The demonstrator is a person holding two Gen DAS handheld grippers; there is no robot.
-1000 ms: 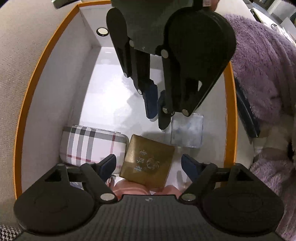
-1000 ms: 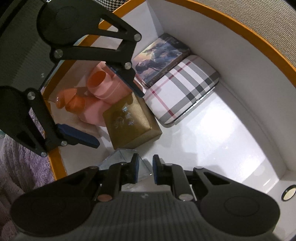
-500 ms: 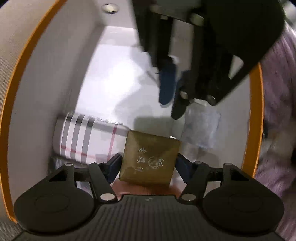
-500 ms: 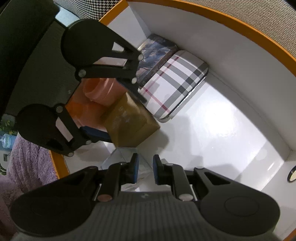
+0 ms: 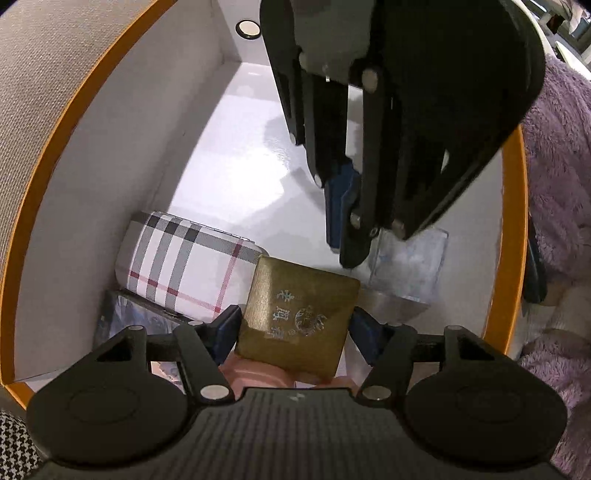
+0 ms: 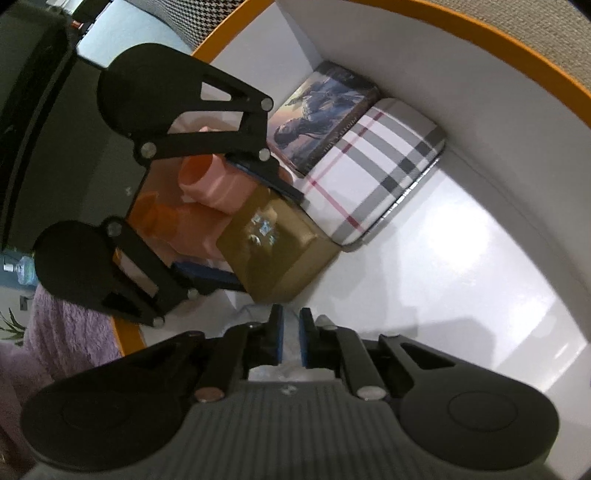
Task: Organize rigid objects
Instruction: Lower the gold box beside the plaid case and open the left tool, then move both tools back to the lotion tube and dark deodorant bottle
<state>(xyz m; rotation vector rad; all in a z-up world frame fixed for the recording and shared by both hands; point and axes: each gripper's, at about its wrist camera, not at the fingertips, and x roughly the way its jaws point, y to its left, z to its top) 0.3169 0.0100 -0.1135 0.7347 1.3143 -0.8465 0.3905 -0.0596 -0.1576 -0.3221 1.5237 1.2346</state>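
Note:
A gold box [image 5: 297,315] with printed characters sits inside a white bin [image 5: 236,162] with an orange rim. My left gripper [image 5: 293,334] has its fingers on both sides of the gold box, shut on it; it also shows in the right wrist view [image 6: 275,218]. My right gripper [image 6: 291,334] is nearly shut on the edge of a clear plastic box [image 5: 410,266], which rests on the bin floor to the right of the gold box. Pink cylinders [image 6: 210,186] lie behind the gold box.
A plaid case [image 5: 181,262] and a picture-printed box [image 6: 321,110] lie along the bin's left wall. A purple fleece [image 5: 557,177] lies outside the bin on the right. A round fitting [image 5: 248,27] is in the far corner.
My left gripper moved forward and closed its fingers around the gold box. My right gripper stayed on the clear box and shifted slightly.

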